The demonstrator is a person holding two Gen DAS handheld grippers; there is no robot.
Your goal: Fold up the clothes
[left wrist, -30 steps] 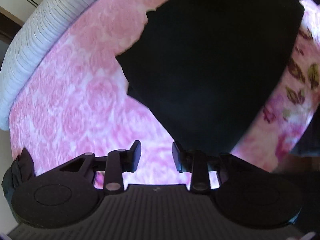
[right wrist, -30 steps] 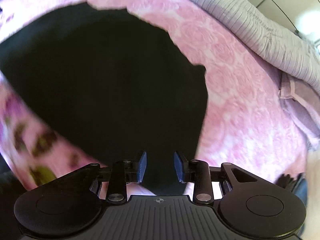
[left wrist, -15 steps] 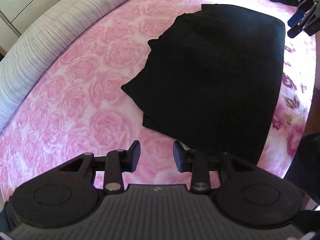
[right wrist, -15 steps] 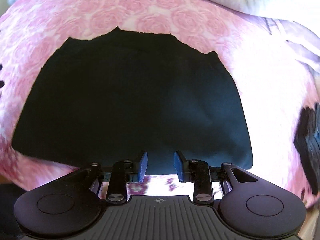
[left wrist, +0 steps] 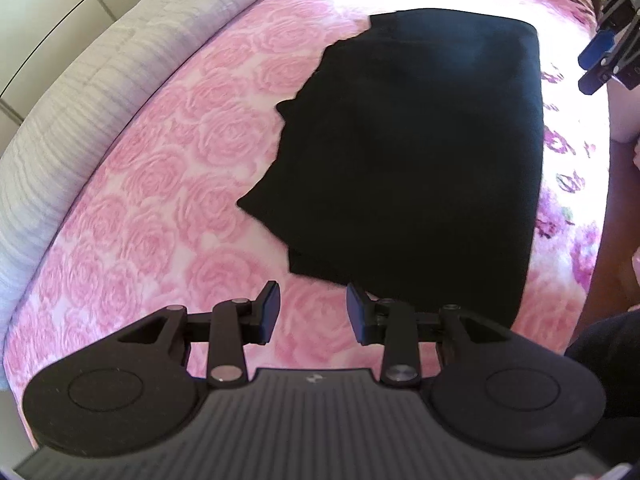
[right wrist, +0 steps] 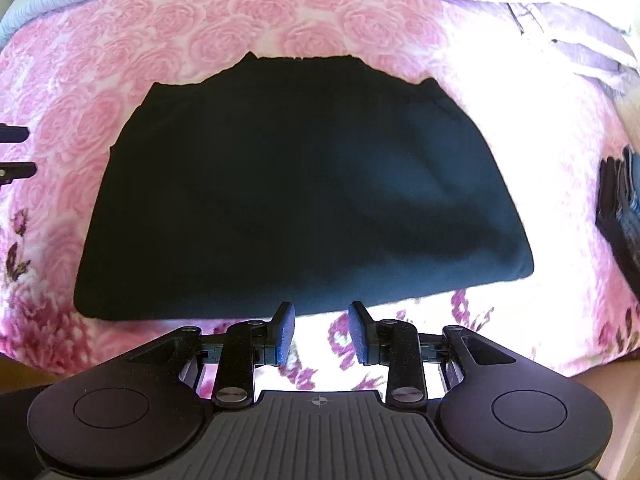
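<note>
Black garment (right wrist: 296, 200) lies flat on the pink rose bedspread (left wrist: 168, 184), already doubled into a rough rectangle with uneven layered edges on its far side. Left tool (left wrist: 313, 312) and right tool (right wrist: 322, 334) hover at its near edges, both parted and holding nothing. Pinching only the top layer could drag the stack askew. One garment here, one dark pile (right wrist: 620, 216) aside, two tools.

A bed carries everything, spread with a pink rose-patterned cover (left wrist: 168, 184) that turns to darker purple flower prints (right wrist: 360, 344) along its near edge. A ribbed pale grey quilt (left wrist: 80, 92) lies bunched along the far edge. A pale lilac cloth (right wrist: 580, 40) sits at the far right corner.
</note>
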